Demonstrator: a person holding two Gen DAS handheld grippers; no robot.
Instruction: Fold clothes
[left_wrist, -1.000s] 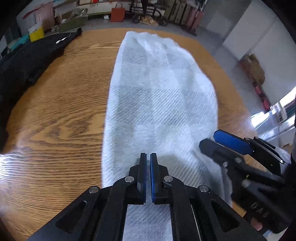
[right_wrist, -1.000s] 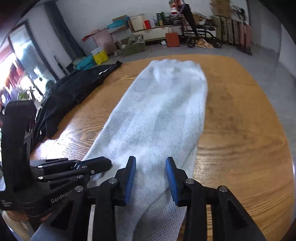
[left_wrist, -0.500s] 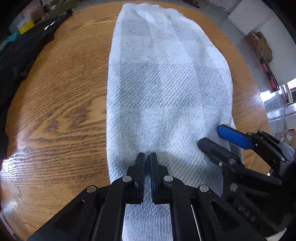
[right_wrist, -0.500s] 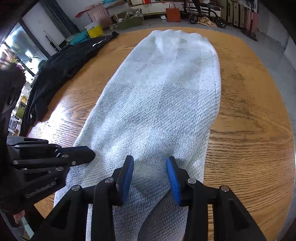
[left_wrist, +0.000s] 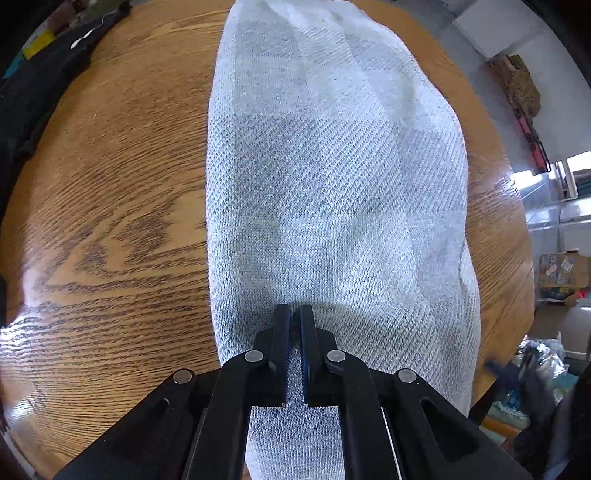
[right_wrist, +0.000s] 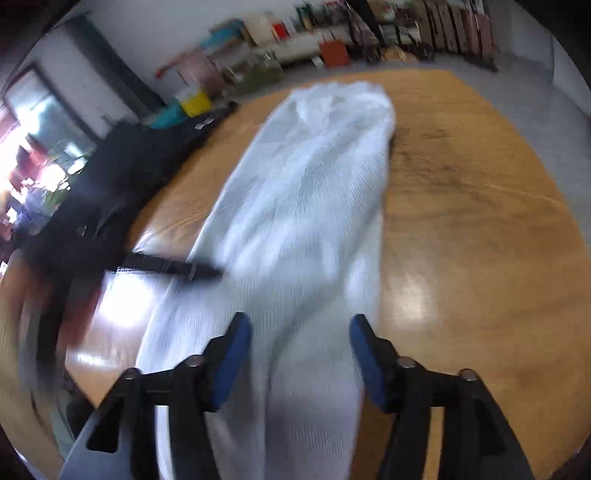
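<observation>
A long white knitted garment (left_wrist: 332, 184) lies lengthwise on the round wooden table (left_wrist: 110, 184), folded into a narrow strip. My left gripper (left_wrist: 293, 310) is shut, its tips down on the cloth near the strip's left edge. I cannot tell whether a fold is pinched between them. The right wrist view is blurred. It shows the garment (right_wrist: 306, 192) running away from me and my right gripper (right_wrist: 301, 321) with its jaws opening wide. The cloth lies below and between the blue pads (right_wrist: 232, 354), which do not press on it. The left gripper's fingers (right_wrist: 177, 267) reach in from the left.
A black garment (left_wrist: 33, 85) is heaped along the table's left side, also seen as a dark heap (right_wrist: 122, 166) in the right wrist view. Bare wood (right_wrist: 480, 221) lies right of the white strip. Boxes, bags and shelves stand on the floor beyond the table.
The right gripper's jaws have spread apart and it has drawn away to the right, out of the left wrist view's middle. The left gripper has tipped further down onto the cloth.
</observation>
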